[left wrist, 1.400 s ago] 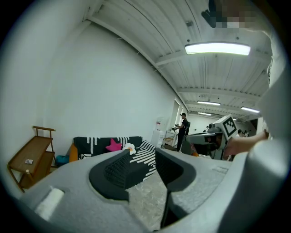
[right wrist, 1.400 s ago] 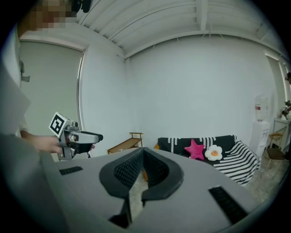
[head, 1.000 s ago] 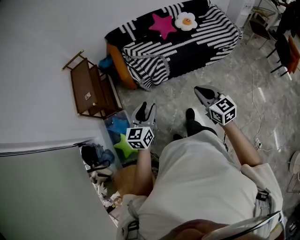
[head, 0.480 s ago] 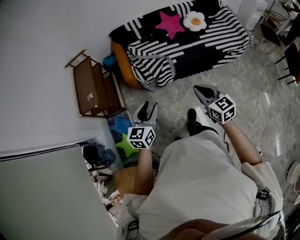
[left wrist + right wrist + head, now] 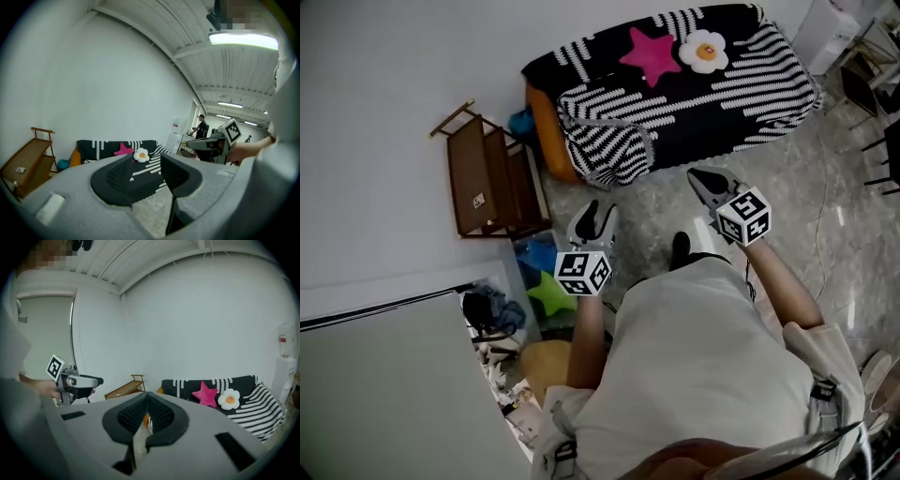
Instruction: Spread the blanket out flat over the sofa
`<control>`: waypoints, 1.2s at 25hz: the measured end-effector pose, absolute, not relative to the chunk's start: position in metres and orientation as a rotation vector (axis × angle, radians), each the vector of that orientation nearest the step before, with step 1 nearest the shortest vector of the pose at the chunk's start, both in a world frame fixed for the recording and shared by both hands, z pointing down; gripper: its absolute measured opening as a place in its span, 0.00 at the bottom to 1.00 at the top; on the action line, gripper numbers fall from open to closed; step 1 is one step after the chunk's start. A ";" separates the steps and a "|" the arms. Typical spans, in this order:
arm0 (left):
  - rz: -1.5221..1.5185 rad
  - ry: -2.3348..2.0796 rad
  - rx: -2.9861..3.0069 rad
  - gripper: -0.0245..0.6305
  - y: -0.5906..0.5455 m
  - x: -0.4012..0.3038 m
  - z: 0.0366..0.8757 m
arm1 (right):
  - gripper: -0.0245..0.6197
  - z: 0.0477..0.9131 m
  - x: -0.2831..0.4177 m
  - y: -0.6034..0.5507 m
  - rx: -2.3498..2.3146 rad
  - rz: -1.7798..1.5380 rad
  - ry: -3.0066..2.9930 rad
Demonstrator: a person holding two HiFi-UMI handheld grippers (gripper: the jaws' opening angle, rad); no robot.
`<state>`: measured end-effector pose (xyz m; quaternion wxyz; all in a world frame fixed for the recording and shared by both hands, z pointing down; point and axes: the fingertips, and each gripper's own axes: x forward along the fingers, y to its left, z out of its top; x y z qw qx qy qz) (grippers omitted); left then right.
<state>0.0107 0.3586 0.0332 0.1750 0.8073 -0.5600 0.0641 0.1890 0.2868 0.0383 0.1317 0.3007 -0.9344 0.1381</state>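
Grey stone floor [image 5: 825,234], plain white wall behind. The sofa [image 5: 542,127] stands against the wall at the top of the head view, and only its orange end shows bare at the left. The black-and-white striped blanket [image 5: 722,103] lies over the seat and back and hangs down the front. Its left corner is bunched and sags over the sofa end. A pink star cushion [image 5: 649,54] and a white flower cushion [image 5: 706,52] sit side by side on the blanket. A brown wooden shelf [image 5: 483,178] leans tilted at the wall, left of the sofa.

A person in a white shirt stands on the floor, both arms held forward. The left claw [image 5: 594,212] points at the sofa, its jaws wide apart and nothing between them. The right claw [image 5: 698,175] has its jaw tips together and holds nothing. Both claws are well apart from the blanket.
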 end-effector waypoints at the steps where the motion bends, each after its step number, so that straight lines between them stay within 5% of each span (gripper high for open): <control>1: 0.186 -1.593 2.279 0.31 0.347 0.016 0.035 | 0.04 0.041 0.194 0.273 0.866 0.407 -2.714; 12: 0.179 -1.609 2.214 0.32 0.292 0.041 0.047 | 0.04 0.068 0.216 0.217 0.824 0.472 -2.694; 30: 0.268 -1.471 2.175 0.32 0.175 -0.011 0.099 | 0.04 0.110 0.175 0.115 0.882 0.578 -2.575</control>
